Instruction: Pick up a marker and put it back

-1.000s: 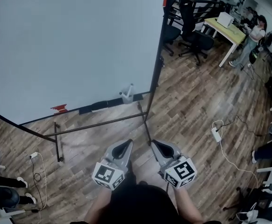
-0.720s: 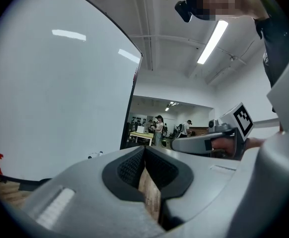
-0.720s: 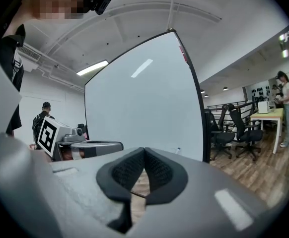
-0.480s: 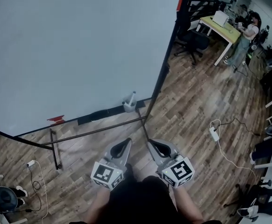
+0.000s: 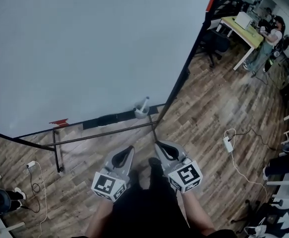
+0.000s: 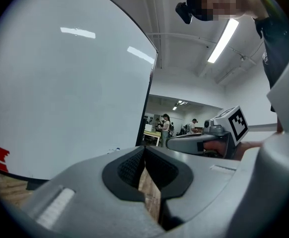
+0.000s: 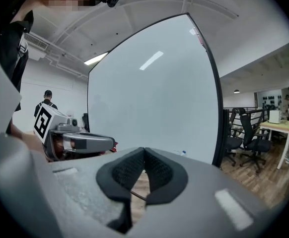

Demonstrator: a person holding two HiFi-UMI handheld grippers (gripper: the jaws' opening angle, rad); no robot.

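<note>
White whiteboard (image 5: 85, 48) on a wood floor (image 5: 209, 113); marker (image 5: 145, 103) stands in a small cup (image 5: 140, 113) at its lower edge. Left gripper (image 5: 128, 150) and right gripper (image 5: 158, 146), jaws closed on nothing, held side by side, well apart from it.

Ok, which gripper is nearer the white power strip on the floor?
Right. The right gripper is to the left of the power strip; the left gripper is farther left, beyond the right one.

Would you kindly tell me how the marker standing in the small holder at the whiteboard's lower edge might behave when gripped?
The marker looks slim and straight, so it is probably stiff and light. It stands loosely in the holder, so a nudge may tip it. The holder looks small and might shift too.
</note>
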